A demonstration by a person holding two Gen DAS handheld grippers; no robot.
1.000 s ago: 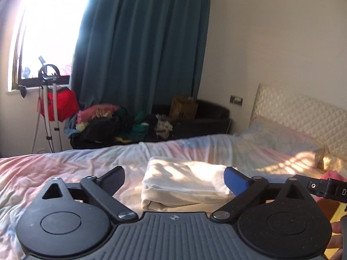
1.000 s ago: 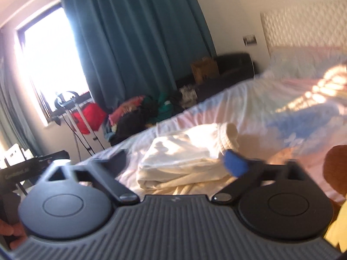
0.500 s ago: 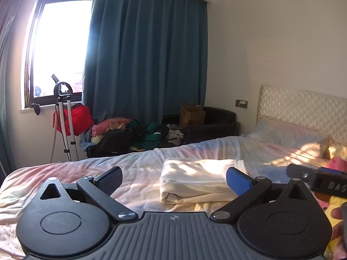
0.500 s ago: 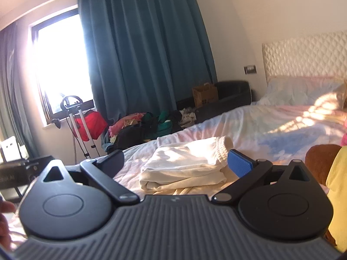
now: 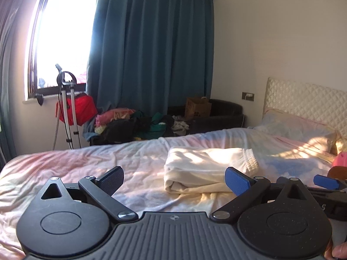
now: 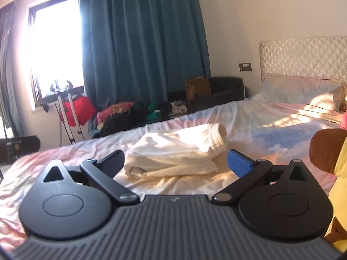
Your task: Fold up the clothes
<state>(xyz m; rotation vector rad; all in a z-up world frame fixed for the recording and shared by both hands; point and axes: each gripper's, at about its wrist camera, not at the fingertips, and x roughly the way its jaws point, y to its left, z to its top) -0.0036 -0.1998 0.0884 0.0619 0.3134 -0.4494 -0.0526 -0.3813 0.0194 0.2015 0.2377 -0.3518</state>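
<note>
Sunlit bedroom, the bed carrying one folded cream garment, and both tools now drawn back level and steady.

A second ago the views tilted down close over the cloth; now they sit level and further off, the curtain and window in full sight. The left tool hangs spread and empty, near the garment's left edge, not touching it. The right tool is likewise spread, holding nothing, with the bundle lying just beyond its fingers. The garment rests mid-bed, doubled into a neat block, so this piece looks finished to me; another from the heap of clothes by the far wall would be next.
</note>
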